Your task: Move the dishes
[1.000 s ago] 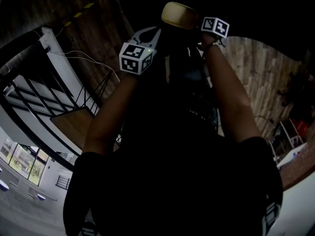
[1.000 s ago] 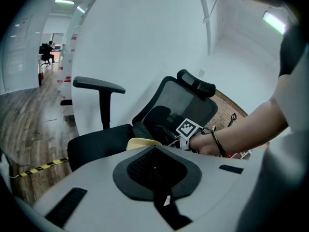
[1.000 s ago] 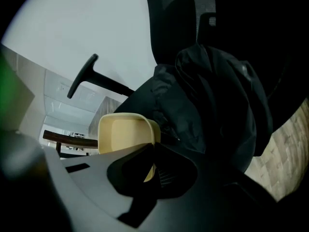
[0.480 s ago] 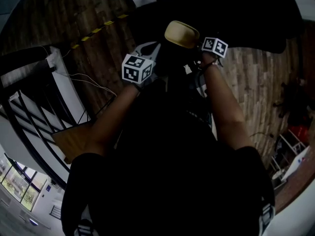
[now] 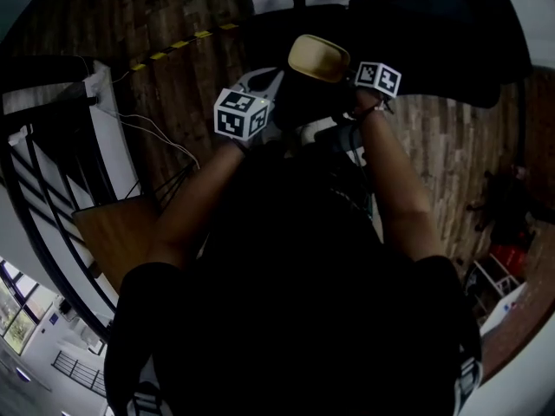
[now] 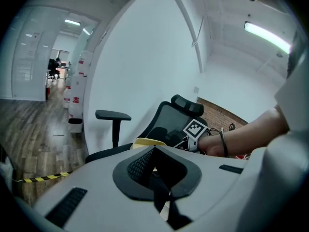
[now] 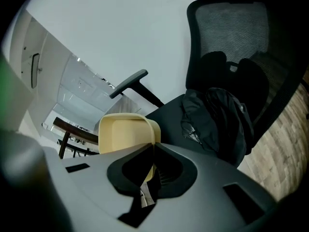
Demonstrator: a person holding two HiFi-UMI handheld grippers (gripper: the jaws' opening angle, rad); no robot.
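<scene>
Gripping one rim of a pale yellow dish (image 5: 318, 56), the right tool (image 7: 152, 146) has its jaws closed on the dish's edge. In the right gripper view the rounded, cream-coloured rim runs down between the dark pads. The left tool (image 6: 154, 151) comes at the same dish from the other side. Its jaws are drawn together as well, and a thin yellow sliver shows between them, so it appears to clamp the opposite rim.

The dish hangs in the air between the two tools, held out in front of the person's chest and above the wooden floor (image 5: 173, 33) – it rests on nothing. From the head view it sits just ahead of both marker cubes, with the left cube lower and nearer the body than the right one.

Beyond the dish stands a black office chair (image 7: 227, 28) with a mesh back and a headrest. A dark jacket (image 7: 217, 120) lies bunched on its seat. The left gripper view catches the person's right wrist (image 6: 227, 143), ringed by a thin band, next to the right tool's cube.

A strip of yellow-and-black tape (image 5: 173, 48) crosses the floor to the left – near it a black railing (image 5: 52, 189) curves past a white wall.
</scene>
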